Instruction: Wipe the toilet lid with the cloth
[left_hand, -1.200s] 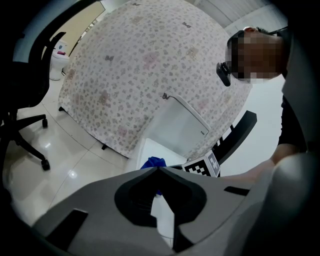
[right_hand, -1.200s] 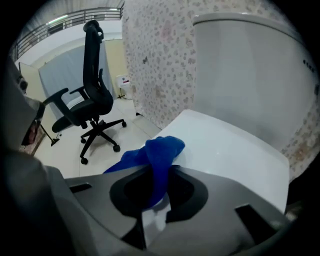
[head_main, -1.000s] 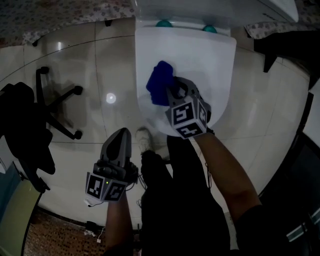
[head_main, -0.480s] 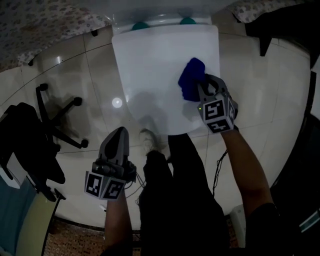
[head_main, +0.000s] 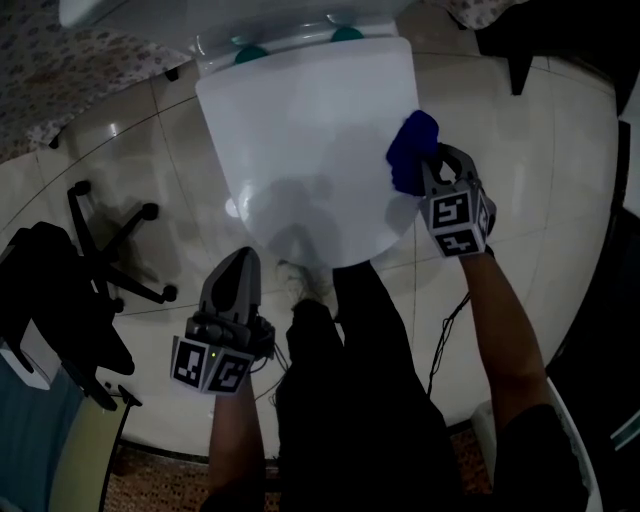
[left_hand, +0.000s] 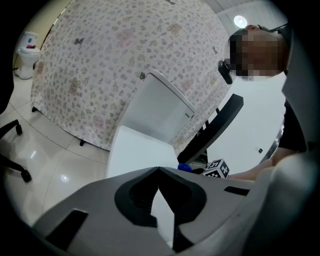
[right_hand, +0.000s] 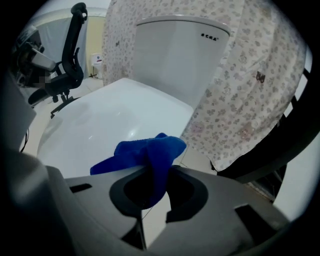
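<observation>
The white toilet lid (head_main: 300, 130) lies closed in the upper middle of the head view. My right gripper (head_main: 425, 180) is shut on a blue cloth (head_main: 410, 150), which rests against the lid's right edge. In the right gripper view the blue cloth (right_hand: 147, 155) bunches out of the jaws over the lid (right_hand: 110, 120). My left gripper (head_main: 235, 285) hangs low at the left, off the lid and above the floor, jaws closed with nothing between them. From the left gripper view the lid (left_hand: 135, 152) and a bit of the cloth (left_hand: 184, 168) show ahead.
The white cistern (right_hand: 175, 50) stands behind the lid, with a flowered curtain (right_hand: 250, 90) to its sides. A black office chair (head_main: 70, 290) stands on the shiny tiled floor (head_main: 170, 170) at the left. My legs (head_main: 350, 380) stand before the bowl. Dark furniture (head_main: 560, 40) sits at the upper right.
The right gripper has carried the cloth across the lid from its left-middle to its right edge. The left gripper has stayed put.
</observation>
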